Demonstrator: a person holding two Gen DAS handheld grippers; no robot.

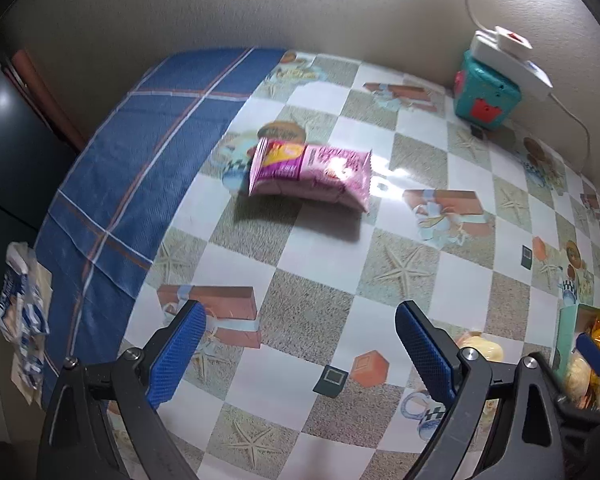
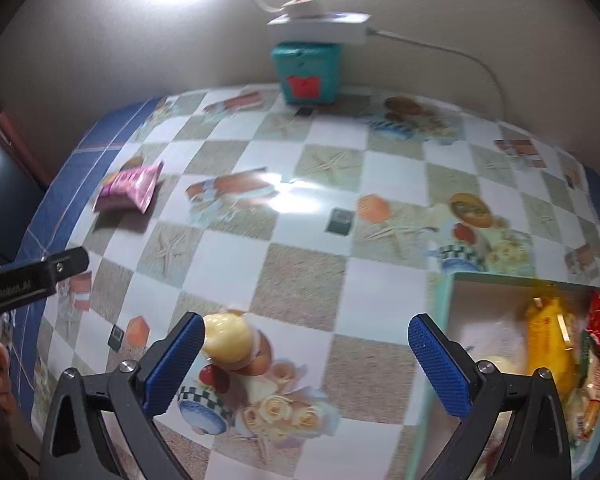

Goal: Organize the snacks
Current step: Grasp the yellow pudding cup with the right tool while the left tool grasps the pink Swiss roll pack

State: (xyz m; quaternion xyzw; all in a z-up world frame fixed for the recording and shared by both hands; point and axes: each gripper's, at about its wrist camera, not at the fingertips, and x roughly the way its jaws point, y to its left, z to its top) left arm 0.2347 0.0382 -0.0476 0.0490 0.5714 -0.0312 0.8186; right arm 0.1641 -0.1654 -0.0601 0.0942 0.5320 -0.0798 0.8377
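Left wrist view: the left gripper [image 1: 300, 354] stands wide apart with nothing between its fingers; the pink snack packet [image 1: 310, 174] lies well ahead of it on the checked tablecloth [image 1: 460, 280].

Right wrist view: the right gripper [image 2: 306, 364] also gapes empty; a yellow wrapped bun [image 2: 226, 340] sits just beside its left finger, the snack box [image 2: 444, 344] just past its right finger, already part filled. The step looks like reaching for loose snacks; next, centre the bun between the fingers, then close.
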